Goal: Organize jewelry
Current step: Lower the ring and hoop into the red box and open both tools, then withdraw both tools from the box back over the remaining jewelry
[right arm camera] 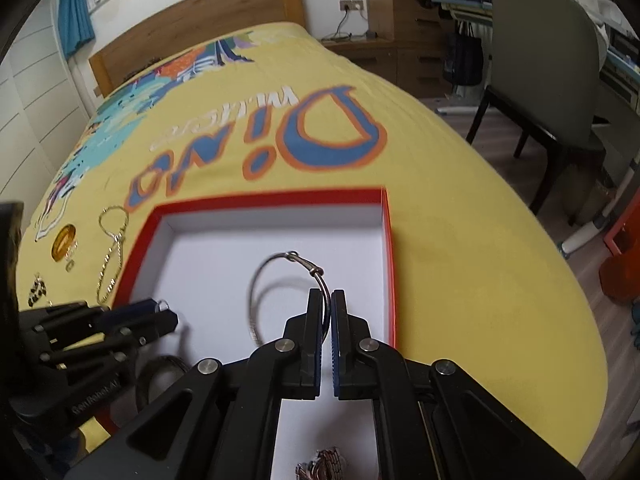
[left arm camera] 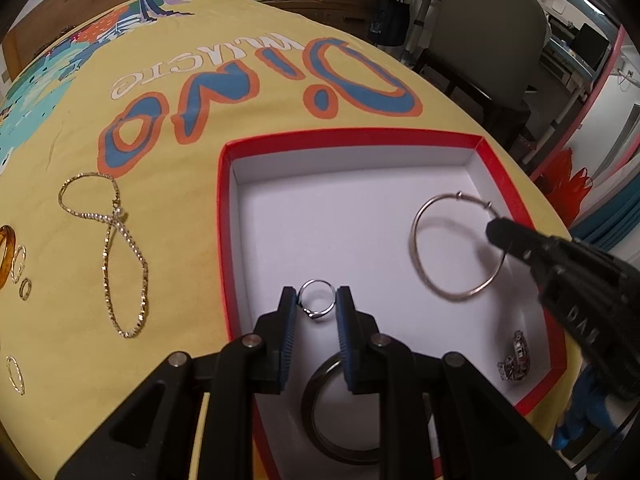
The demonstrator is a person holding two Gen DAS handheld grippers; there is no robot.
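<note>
A red box with a white inside [left arm camera: 516,196] [right arm camera: 388,240] lies on the yellow bed cover. My left gripper [left arm camera: 317,300] is shut on a small silver ring [left arm camera: 318,300] and holds it over the box; it also shows in the right wrist view [right arm camera: 160,308]. My right gripper [right arm camera: 327,300] is shut on a thin silver bangle [right arm camera: 256,296], held above the box floor; the bangle also shows in the left wrist view [left arm camera: 440,248], with the right gripper [left arm camera: 496,232] on it. A dark bangle [left arm camera: 320,412] and a silver chain piece [left arm camera: 516,356] lie in the box.
On the cover left of the box lie a gold chain [left arm camera: 116,256], an amber bangle [left arm camera: 6,252] and several small gold rings [left arm camera: 20,264]. A grey chair [left arm camera: 488,40] and desks stand past the bed's right edge.
</note>
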